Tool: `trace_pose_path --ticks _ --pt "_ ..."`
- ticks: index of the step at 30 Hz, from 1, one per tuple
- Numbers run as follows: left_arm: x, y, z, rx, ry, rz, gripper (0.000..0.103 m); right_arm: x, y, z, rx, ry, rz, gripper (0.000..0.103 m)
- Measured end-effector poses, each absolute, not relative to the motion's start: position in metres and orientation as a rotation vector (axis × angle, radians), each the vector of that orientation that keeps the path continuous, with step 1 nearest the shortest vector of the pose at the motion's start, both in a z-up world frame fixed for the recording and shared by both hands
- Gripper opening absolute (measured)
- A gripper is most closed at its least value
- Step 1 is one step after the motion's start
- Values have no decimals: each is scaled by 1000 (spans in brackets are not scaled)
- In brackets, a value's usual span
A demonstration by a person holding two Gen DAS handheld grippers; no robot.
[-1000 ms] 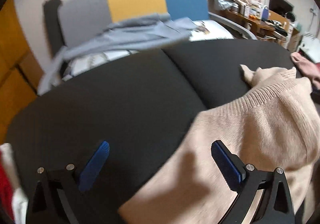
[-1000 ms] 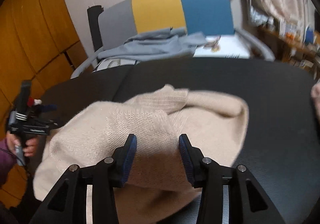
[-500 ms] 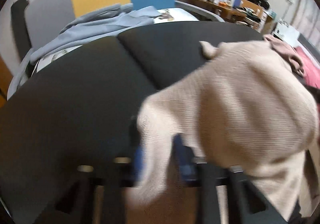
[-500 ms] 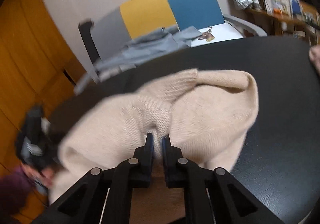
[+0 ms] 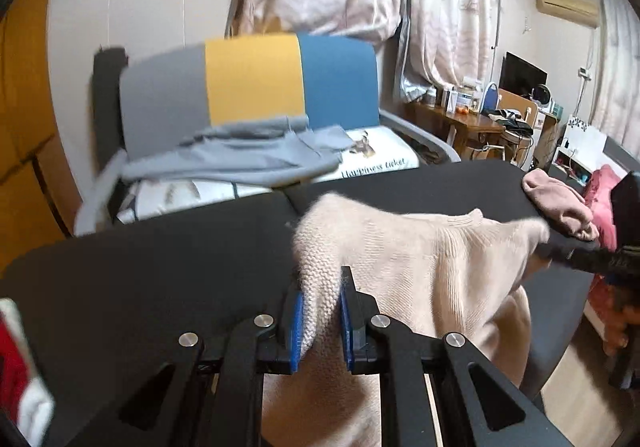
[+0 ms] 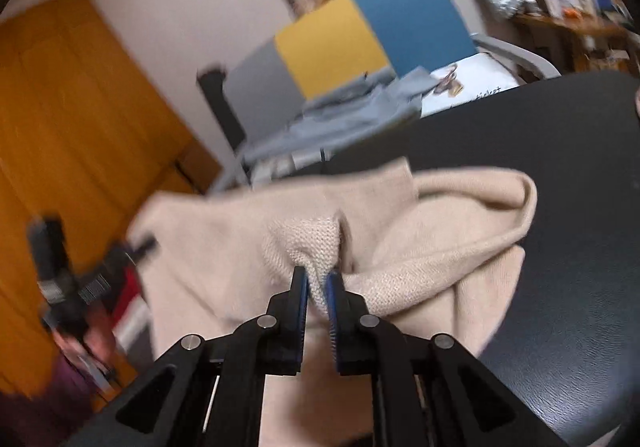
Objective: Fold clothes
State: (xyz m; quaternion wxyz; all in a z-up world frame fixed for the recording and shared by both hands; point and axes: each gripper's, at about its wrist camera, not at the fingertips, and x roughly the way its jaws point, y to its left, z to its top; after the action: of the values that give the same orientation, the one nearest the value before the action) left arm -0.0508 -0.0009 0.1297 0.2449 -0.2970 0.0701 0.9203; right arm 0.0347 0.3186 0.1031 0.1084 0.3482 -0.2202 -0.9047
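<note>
Left wrist view: the left gripper (image 5: 320, 321) has its blue-padded fingers (image 5: 297, 327) pinching a bunched fold of the beige knit sweater (image 5: 420, 259). From that pinch the sweater stretches to the right over the black surface (image 5: 140, 279), and part of it hangs down past the near edge. At the far right, the other gripper's dark fingers meet the sweater's right end, blurred. A pink garment (image 5: 560, 203) lies on the far right of the surface, near the sweater's end. Beyond the surface stands a chair (image 5: 252, 83) with a grey, yellow and blue back, and grey clothes (image 5: 240, 155) are draped on its seat. A red and white cloth (image 5: 16, 375) shows at the near left edge.

Right wrist view: the right gripper (image 6: 318, 301) has its fingers (image 6: 300, 287) nearly pressed together, pinching a small ridge of the sweater (image 6: 420, 215). The sweater spreads left and right of the pinch, with a rolled fold at its right resting on the surface (image 6: 560, 287). At the left, blurred, the left gripper (image 6: 76, 283) meets the sweater's left edge. The chair (image 6: 360, 43) stands far behind, beside an orange wooden door (image 6: 80, 107).
</note>
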Motion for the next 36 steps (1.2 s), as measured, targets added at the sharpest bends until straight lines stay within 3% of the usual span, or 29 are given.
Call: trace_pose_path --ticks 4,11,13,15,17,22,23,25,29,31,33,34,35,36 --pt "-34 -15 96 -893 277 2514 16 42 303 75 1139 -530 -2659 24" --pt "-22 -34 26 -1128 231 2422 21 35 296 71 1171 -383 -2673 32" --pt "-18 -35 25 -1106 258 2437 35 35 291 80 1128 -306 -2690 34" --pt "-20 -40 32 -1064 241 2447 68 34 284 90 1070 -216 -2700 38" --pt "-26 -48 42 -998 184 2464 87 26 276 95 1073 -103 -2733 39" --pt "-49 -45 54 -921 164 2507 101 13 264 80 1074 -119 -2670 40" --pt "-57 -40 48 -946 204 2506 101 11 261 76 1075 -140 -2647 28" --pt "-67 -31 36 -993 273 2516 101 9 255 68 1070 -174 -2602 17" --pt "-68 -21 12 -1006 368 2532 99 52 229 75 912 -22 -2590 8" --pt "-60 -15 4 -978 426 2515 87 69 220 68 926 15 -2556 7" --pt "-51 -9 0 -957 480 2484 45 82 213 57 969 37 -2510 3" --pt "-46 -8 -1 -946 494 2470 35 88 209 51 992 50 -2489 3" --pt "-41 -7 -1 -935 506 2460 19 90 206 41 1040 84 -2487 3" --pt "-36 -8 0 -925 518 2457 13 93 204 32 1085 114 -2486 3"
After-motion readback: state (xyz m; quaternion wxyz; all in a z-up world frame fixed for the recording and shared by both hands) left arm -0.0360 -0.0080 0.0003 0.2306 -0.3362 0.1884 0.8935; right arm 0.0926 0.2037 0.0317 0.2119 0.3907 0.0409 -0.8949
